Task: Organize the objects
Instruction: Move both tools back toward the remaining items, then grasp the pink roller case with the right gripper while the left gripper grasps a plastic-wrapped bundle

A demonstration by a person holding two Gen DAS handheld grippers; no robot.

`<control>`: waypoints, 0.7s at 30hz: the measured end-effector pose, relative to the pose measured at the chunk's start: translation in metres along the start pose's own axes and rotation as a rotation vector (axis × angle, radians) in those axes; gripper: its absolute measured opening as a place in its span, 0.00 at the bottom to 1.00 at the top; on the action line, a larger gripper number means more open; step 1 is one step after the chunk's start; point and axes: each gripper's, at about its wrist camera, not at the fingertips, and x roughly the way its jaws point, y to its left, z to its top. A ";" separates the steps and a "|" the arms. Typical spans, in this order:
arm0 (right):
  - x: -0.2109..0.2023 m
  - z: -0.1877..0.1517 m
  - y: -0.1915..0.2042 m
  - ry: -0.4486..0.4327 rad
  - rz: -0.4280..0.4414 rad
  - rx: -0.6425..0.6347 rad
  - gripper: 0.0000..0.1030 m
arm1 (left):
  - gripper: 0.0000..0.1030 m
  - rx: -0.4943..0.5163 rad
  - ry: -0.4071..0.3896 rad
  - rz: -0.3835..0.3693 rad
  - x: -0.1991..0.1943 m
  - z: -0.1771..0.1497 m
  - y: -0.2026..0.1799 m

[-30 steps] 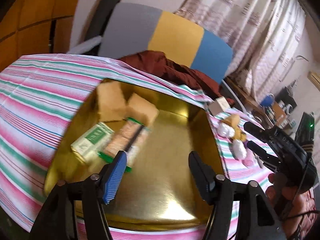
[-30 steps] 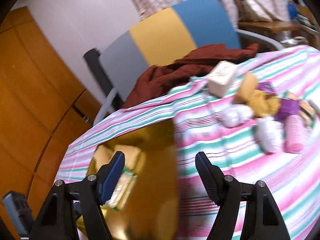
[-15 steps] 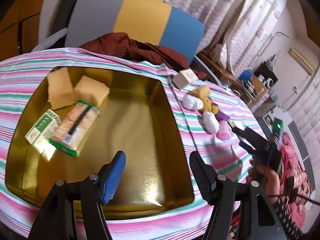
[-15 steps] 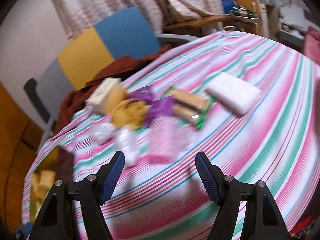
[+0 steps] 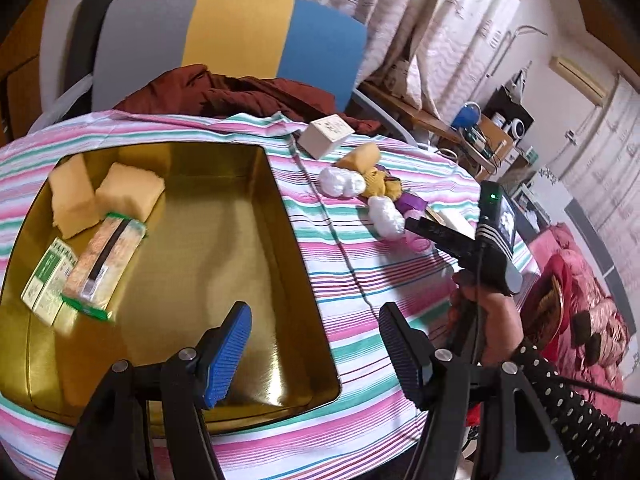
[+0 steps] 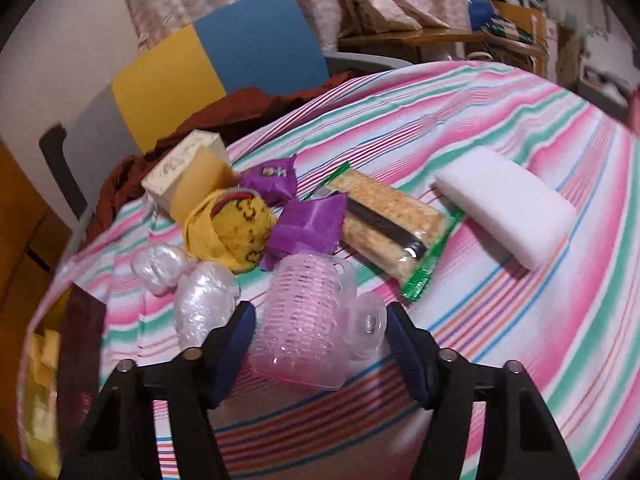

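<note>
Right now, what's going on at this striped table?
A person is sorting loose items into a gold tray. The right gripper is closing around a pink plastic cup lying on the cloth, not yet pressing it. The left gripper hovers open over the tray, which holds sponges and packets.

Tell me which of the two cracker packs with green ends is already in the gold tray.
The cracker pack beside the green-and-white box lies inside the gold tray. The other pack sits on the striped cloth next to the white block.
</note>
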 end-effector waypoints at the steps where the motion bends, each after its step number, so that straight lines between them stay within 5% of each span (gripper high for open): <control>1: 0.000 -0.001 0.000 -0.003 0.004 -0.004 0.64 | 0.65 0.012 0.002 -0.002 0.002 0.001 -0.003; 12: -0.021 -0.016 -0.020 -0.040 -0.033 -0.007 0.62 | 0.65 0.083 0.050 -0.032 0.043 0.034 -0.045; 21: -0.032 -0.024 -0.046 -0.109 -0.053 0.104 0.62 | 0.65 0.143 0.123 -0.031 0.115 0.074 -0.089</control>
